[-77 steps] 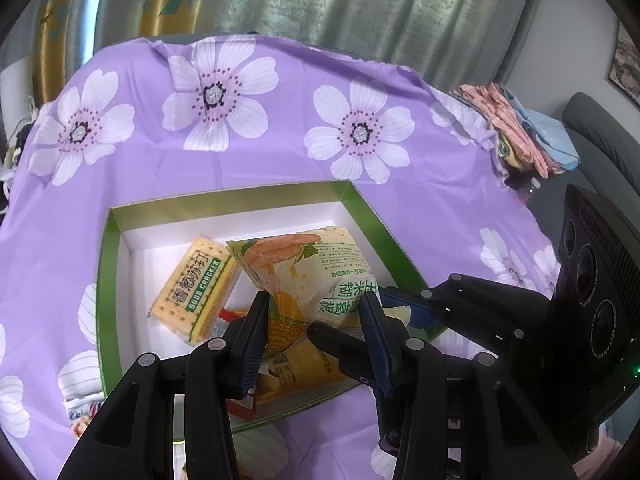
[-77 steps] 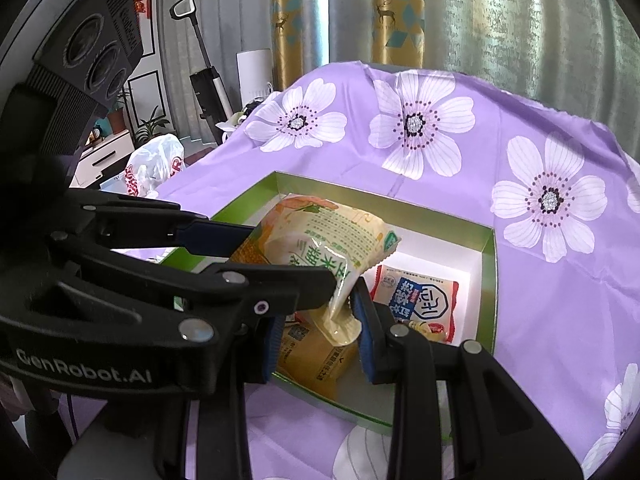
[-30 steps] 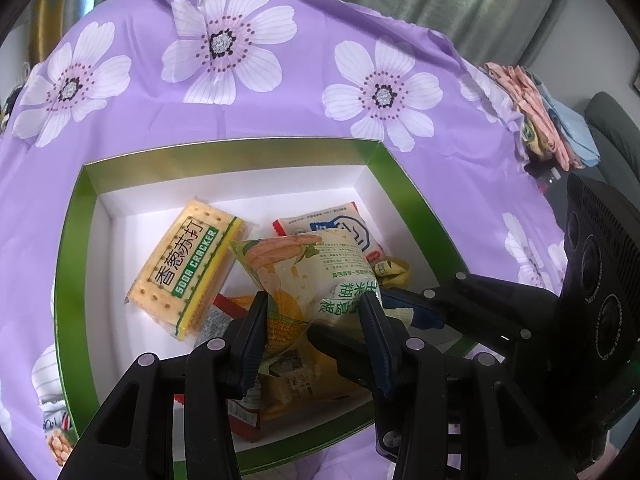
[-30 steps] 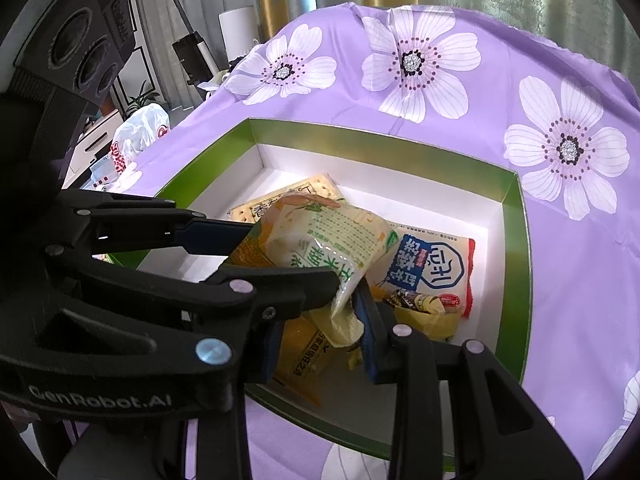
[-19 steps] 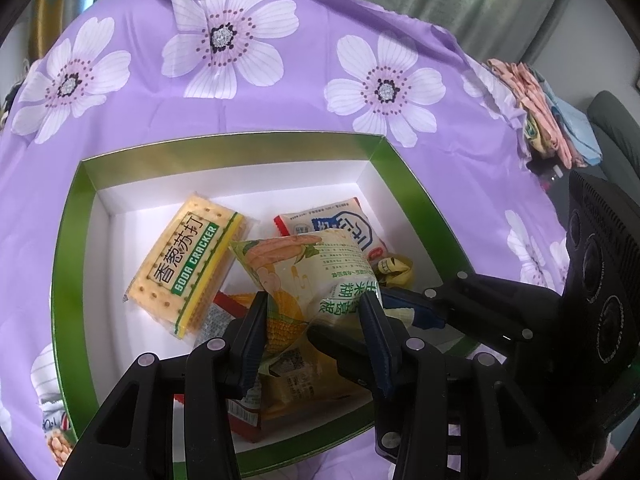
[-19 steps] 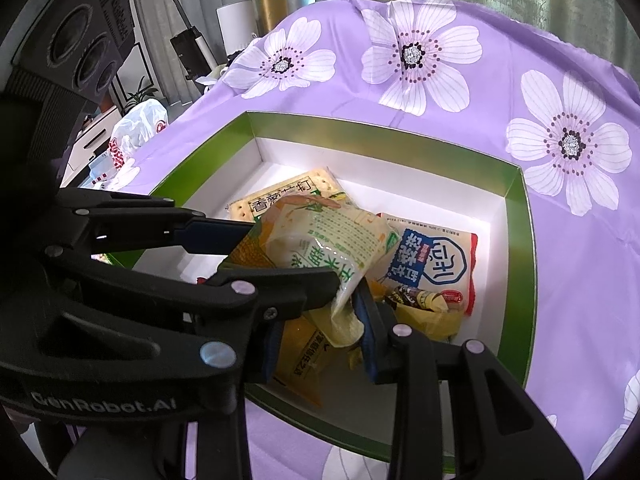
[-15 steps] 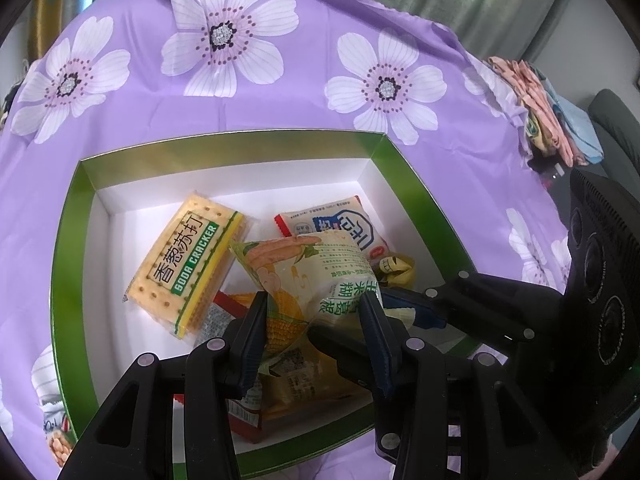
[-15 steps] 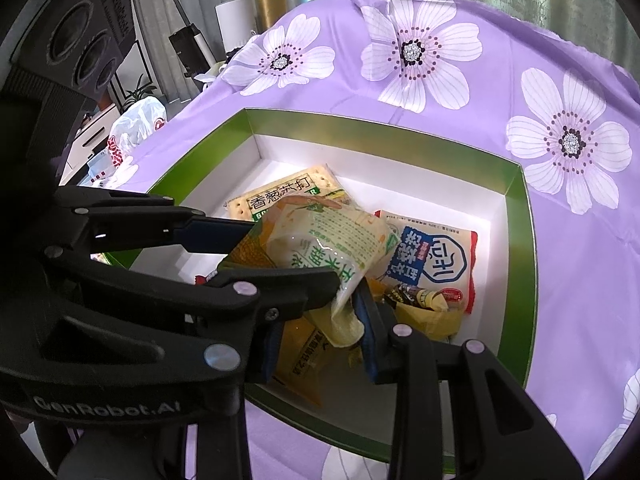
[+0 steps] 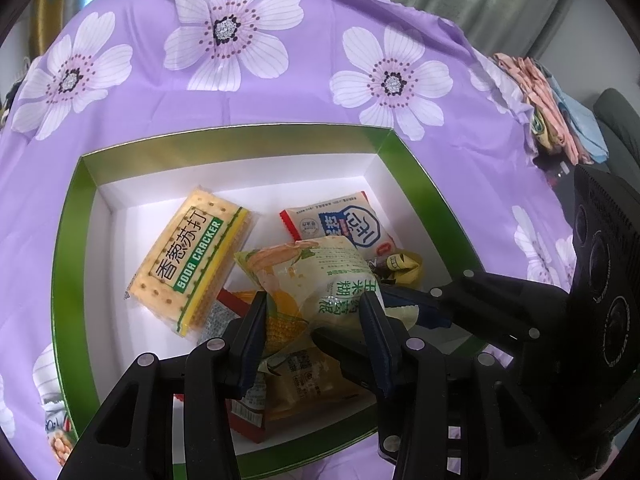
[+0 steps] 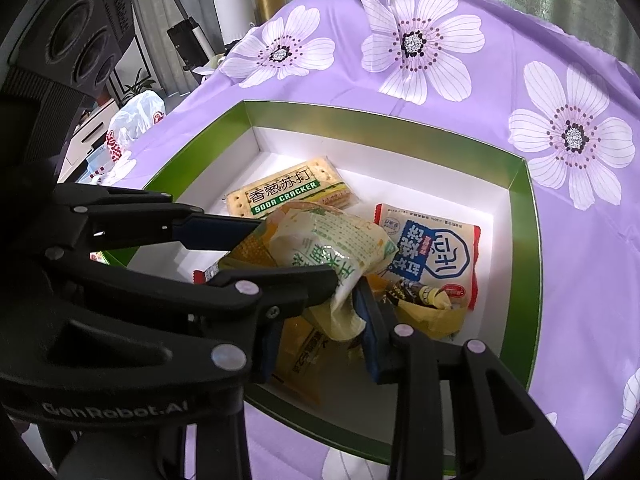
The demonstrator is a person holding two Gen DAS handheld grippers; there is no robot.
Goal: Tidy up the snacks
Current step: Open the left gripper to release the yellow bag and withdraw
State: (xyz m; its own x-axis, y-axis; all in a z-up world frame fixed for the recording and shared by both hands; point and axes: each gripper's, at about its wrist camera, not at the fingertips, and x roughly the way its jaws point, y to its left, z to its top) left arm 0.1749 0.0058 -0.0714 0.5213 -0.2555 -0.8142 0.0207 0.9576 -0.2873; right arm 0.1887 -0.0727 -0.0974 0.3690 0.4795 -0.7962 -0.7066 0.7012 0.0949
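Observation:
A yellow-green corn snack bag [image 9: 320, 276] [image 10: 328, 244] hangs over the open green-rimmed box [image 9: 68, 240] [image 10: 360, 124]. My left gripper [image 9: 314, 316] is shut on its lower part. My right gripper [image 10: 324, 320] is shut on the bag's tail end from the other side. Each gripper shows in the other's view, pressed close together. In the box lie a soda cracker pack [image 9: 192, 260] [image 10: 288, 192], a red, white and blue packet [image 9: 344, 224] [image 10: 432, 248], a small yellow wrapper [image 9: 404, 268] and an orange packet [image 9: 304, 376], partly hidden under the bag.
The box sits on a purple cloth with white flowers [image 9: 228, 36]. Folded pink and blue cloths [image 9: 548, 108] lie at the cloth's right edge. A snack packet [image 9: 56, 432] lies outside the box's left wall. A white plastic bag [image 10: 136, 120] stands beyond the cloth.
Since the earliest frames both grippers have carried the corn bag farther over the box and closer to it. Over the last second nothing has visibly moved.

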